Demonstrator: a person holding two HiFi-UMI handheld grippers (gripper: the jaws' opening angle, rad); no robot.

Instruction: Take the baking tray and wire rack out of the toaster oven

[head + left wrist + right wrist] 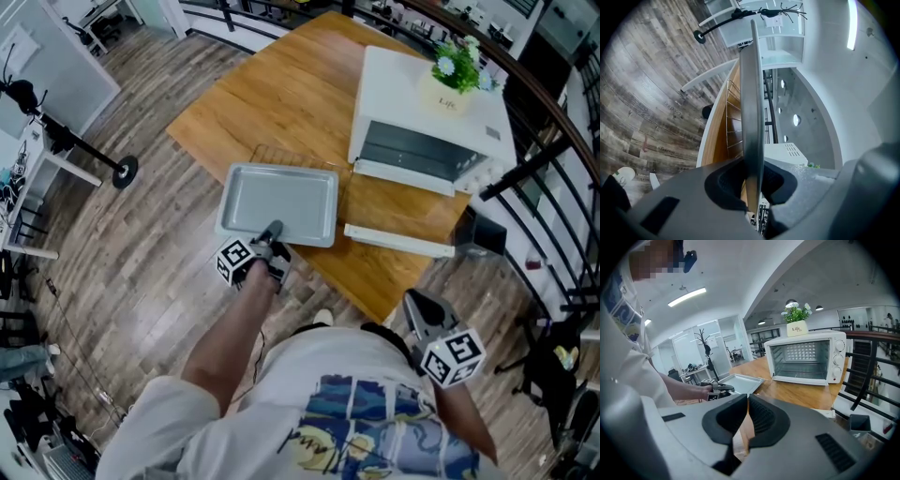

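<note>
The grey baking tray (277, 200) is held over the near left part of the wooden table (281, 94). My left gripper (272, 234) is shut on the middle of its near rim. In the left gripper view the tray (751, 93) runs edge-on between the pads. The wire rack (281, 155) lies on the table just beyond and partly under the tray, and its wires (733, 124) show beside the tray. The white toaster oven (427, 117) stands at the far right with its door (398, 240) folded down. My right gripper (424, 317) is shut on nothing, near my body and off the table; its jaws (746, 401) face the oven (806, 357).
A potted plant (457, 70) sits on top of the oven. A black railing (553, 141) runs along the right, with a dark bin (483, 232) by the table's corner. A stand with a round base (122, 171) is on the floor to the left.
</note>
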